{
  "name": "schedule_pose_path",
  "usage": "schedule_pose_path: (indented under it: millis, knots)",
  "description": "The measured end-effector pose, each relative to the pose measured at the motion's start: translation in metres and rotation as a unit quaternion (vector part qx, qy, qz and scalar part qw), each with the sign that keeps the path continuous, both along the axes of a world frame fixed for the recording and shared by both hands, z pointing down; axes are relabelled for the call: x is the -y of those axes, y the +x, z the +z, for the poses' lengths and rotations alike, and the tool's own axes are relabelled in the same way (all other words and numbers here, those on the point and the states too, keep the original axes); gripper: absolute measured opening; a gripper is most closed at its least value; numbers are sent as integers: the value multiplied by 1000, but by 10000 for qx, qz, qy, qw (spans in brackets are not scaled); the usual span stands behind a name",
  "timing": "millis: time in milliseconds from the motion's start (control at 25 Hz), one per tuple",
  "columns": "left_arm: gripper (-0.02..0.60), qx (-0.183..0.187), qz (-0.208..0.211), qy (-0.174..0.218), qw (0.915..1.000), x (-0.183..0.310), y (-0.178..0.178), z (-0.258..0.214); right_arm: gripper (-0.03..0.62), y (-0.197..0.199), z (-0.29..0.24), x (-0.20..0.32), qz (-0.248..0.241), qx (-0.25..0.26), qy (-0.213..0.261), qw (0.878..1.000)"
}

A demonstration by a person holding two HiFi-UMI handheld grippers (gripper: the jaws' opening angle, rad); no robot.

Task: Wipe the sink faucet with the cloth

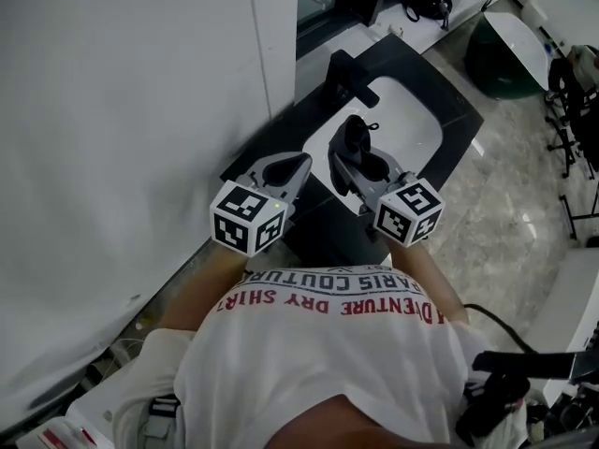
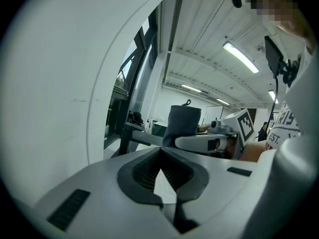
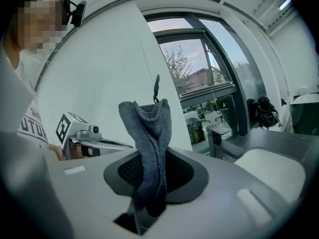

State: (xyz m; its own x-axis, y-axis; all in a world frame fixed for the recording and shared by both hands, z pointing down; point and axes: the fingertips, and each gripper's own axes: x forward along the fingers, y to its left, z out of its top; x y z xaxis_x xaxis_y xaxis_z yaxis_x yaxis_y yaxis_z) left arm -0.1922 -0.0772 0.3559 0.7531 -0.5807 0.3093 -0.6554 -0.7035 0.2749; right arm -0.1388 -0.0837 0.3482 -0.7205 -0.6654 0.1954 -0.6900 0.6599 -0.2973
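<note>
Nearest the head camera, a person's white printed shirt (image 1: 328, 344) is seen, with both grippers held out over a dark counter (image 1: 460, 124). The left gripper (image 1: 299, 163) is held with its jaws closed together at the tips and nothing between them. The right gripper (image 1: 350, 162) is clamped on a dark grey cloth (image 3: 147, 133), which is stood upright out of the jaws, above the near edge of the white sink (image 1: 416, 110). The dark faucet (image 1: 343, 75) is set at the counter's far edge, beside the white wall (image 1: 122, 110), well apart from the cloth.
</note>
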Motion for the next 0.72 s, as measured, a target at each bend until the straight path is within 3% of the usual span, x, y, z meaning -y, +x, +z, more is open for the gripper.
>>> schedule_pose_path:
  millis: [320, 560, 720]
  knots:
    - [2, -36, -41, -303, 9995, 40, 15, 28, 80, 7, 34, 39, 3, -108, -272, 9996]
    - [2, 18, -182, -611, 9980, 65, 13, 65, 80, 26, 90, 110, 344, -473, -397, 9975]
    - [2, 60, -261, -796, 9965, 75, 10, 87, 80, 18, 114, 151, 458, -709, -268, 9961]
